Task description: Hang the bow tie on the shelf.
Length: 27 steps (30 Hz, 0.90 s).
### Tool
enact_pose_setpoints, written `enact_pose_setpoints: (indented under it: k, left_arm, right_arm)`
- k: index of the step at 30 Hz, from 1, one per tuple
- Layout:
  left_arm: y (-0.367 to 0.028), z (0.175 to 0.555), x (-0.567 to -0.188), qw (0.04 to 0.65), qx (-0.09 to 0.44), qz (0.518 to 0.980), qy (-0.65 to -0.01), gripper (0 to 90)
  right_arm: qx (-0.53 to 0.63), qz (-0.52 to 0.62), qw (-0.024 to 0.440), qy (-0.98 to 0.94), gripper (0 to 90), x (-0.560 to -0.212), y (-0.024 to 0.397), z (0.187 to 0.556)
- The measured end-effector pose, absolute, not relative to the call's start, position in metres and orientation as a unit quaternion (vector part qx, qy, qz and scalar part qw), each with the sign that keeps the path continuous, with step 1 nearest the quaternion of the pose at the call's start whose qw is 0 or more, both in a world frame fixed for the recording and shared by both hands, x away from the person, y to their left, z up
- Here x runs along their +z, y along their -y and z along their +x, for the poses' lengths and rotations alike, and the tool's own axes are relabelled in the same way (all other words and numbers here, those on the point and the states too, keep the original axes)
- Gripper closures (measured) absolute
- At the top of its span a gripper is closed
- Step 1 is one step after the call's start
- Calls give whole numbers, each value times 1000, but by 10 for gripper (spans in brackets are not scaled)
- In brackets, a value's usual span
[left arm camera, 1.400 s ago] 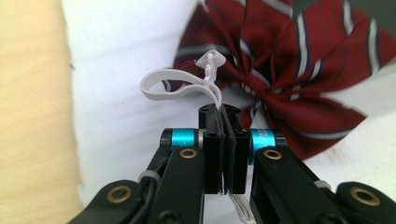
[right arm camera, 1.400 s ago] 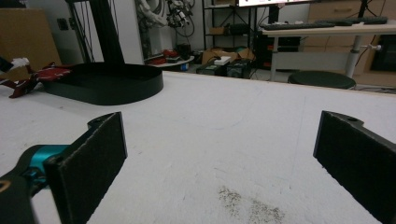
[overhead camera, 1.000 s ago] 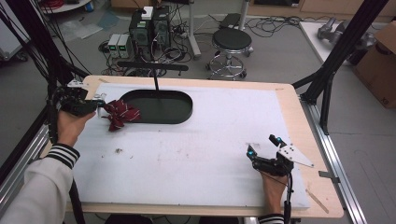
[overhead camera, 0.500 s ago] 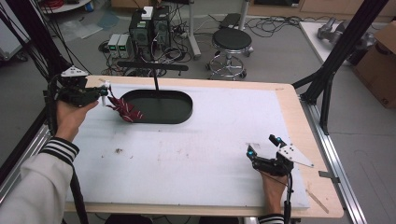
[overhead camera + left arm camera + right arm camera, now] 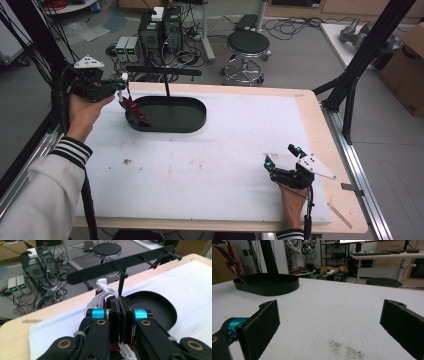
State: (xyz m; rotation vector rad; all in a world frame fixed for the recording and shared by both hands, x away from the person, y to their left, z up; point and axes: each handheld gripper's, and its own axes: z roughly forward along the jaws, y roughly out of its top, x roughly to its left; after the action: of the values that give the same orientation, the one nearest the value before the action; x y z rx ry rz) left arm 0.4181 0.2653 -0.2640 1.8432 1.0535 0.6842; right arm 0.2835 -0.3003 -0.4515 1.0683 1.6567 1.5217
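My left gripper [image 5: 121, 86] is raised above the table's far left and shut on a dark red patterned cloth [image 5: 135, 109]. The cloth hangs down over the left end of a black oval tray base [image 5: 175, 117]. In the left gripper view the jaws [image 5: 120, 302] are pressed together on white straps [image 5: 105, 287] and a bit of red cloth. A thin post with a black crossbar [image 5: 165, 72] rises from the base. My right gripper [image 5: 281, 156] rests low at the front right of the white mat, open, with nothing between its pads [image 5: 262, 322].
The white mat [image 5: 225, 150] covers most of the wooden table and carries dirt specks [image 5: 127, 161]. Beyond the far edge stand a stool [image 5: 248, 47] and electronics boxes [image 5: 160, 30] with cables. Black frame posts [image 5: 360, 65] flank the table.
My left gripper has risen and moved back, lifting the red cloth off the mat so it now hangs at the tray's left end. The right gripper has stayed put.
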Motion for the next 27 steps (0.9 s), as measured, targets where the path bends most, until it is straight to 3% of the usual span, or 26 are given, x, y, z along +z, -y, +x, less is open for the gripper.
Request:
enact_pose_setpoints:
  k: [12,27]
  left_arm:
    - [-244,427,-247,448,285,747,-400,878]
    - [-246,448,-254,460,285,745,-391,877]
  right_arm:
    - [579,405,321,-631,15,-451,301,284]
    - [579,410,318,-629,15,-451,300,283]
